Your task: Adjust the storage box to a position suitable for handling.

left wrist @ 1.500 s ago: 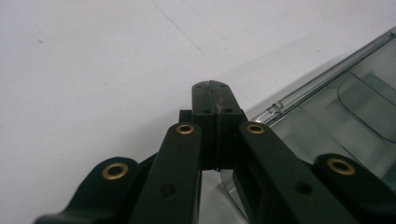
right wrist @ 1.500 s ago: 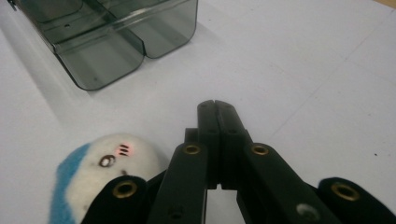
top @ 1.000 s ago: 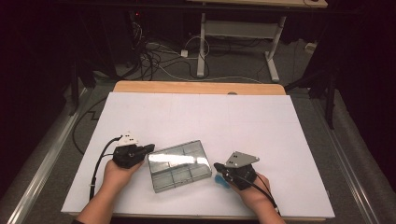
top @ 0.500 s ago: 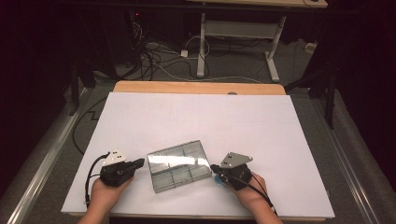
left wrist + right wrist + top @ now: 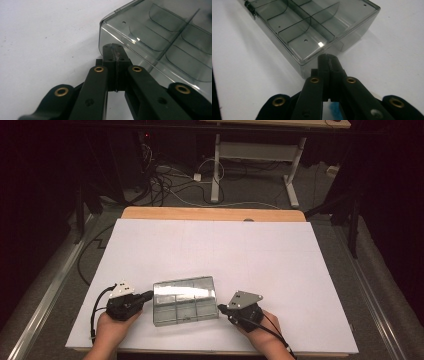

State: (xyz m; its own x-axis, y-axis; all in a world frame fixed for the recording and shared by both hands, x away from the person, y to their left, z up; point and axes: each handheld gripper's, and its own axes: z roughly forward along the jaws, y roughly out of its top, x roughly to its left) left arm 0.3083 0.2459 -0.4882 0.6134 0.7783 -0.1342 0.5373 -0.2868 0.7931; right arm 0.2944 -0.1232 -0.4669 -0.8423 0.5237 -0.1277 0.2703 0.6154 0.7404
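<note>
Hand-held claws, matt black

Left claw [image 5: 148, 295] and right claw [image 5: 222, 308]: black linkage arms, brass-coloured pivot rivets, grey three-cornered top plates, black trailing cables.

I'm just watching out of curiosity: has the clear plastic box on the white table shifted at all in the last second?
No. The clear box lies at the same spot and angle relative to the white table's near edge.

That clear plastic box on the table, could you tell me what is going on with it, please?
A person holds tongs in each hand, one set on either side of the clear compartment box, which lies lid-shut on the white table. The left tongs are shut, their tips at the box's left end. The right tongs are shut too, tips close to its right end. Neither set grips the box; whether the tips touch it is hard to tell.
</note>
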